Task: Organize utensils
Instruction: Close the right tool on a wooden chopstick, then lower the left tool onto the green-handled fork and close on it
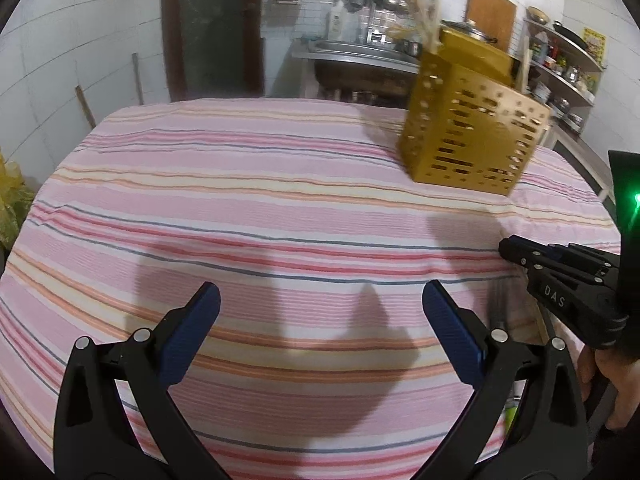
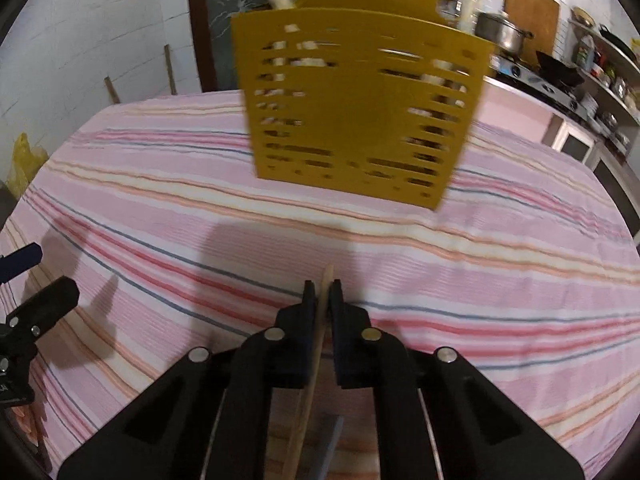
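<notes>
jaws of right gripper (image 2: 321, 292) clenched on wooden stick (image 2: 316, 344), tip toward yellow holder (image 2: 360, 120)

White tiled walls (image 1: 60, 60), dark door (image 1: 212, 28) at back. Steel sink (image 1: 356, 56) beyond the striped tablecloth (image 1: 240, 208); cluttered shelves (image 1: 568, 68) and stove (image 2: 540, 80) on the right.
</notes>
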Tool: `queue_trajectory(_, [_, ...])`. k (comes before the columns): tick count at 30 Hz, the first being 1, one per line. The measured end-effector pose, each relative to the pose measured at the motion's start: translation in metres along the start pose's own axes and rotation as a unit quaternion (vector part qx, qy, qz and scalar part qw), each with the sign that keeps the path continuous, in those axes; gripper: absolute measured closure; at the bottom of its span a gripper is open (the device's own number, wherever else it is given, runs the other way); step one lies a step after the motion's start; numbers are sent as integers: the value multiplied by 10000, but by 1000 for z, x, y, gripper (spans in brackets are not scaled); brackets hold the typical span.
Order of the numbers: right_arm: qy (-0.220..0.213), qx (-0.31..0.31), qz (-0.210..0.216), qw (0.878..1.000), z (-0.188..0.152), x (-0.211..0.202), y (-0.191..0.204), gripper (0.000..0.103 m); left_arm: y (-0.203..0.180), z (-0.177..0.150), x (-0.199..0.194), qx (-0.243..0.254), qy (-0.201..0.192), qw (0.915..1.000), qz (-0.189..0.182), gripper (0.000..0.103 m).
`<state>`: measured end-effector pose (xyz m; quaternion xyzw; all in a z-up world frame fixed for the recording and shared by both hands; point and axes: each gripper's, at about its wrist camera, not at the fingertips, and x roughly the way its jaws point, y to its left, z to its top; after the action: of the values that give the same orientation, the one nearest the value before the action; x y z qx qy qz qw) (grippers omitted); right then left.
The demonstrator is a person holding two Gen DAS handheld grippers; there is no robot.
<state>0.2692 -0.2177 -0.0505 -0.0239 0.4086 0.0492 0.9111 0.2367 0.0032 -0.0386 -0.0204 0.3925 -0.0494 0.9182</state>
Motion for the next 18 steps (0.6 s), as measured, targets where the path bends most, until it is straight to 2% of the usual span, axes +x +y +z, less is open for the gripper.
queue_trajectory(5, [-31,195,-134,9997,-12,-15,-32,95,-30,1,-4,151,44,9995,-291,5])
queue_trajectory(9, [-65,373,-205,9991,-22,-26,-57,95,-59,0,2,236,249,9974,-626,6])
queue_trajectory(12, [-90,560,-200,9982,-28,-30,-74,95,-77,-2,11,382,389,9963,-658,6])
queue_trajectory(18, [-144,805,-144,9966,-36,-24,-82,95,-95,-4,29,363,782,9930,-809,27])
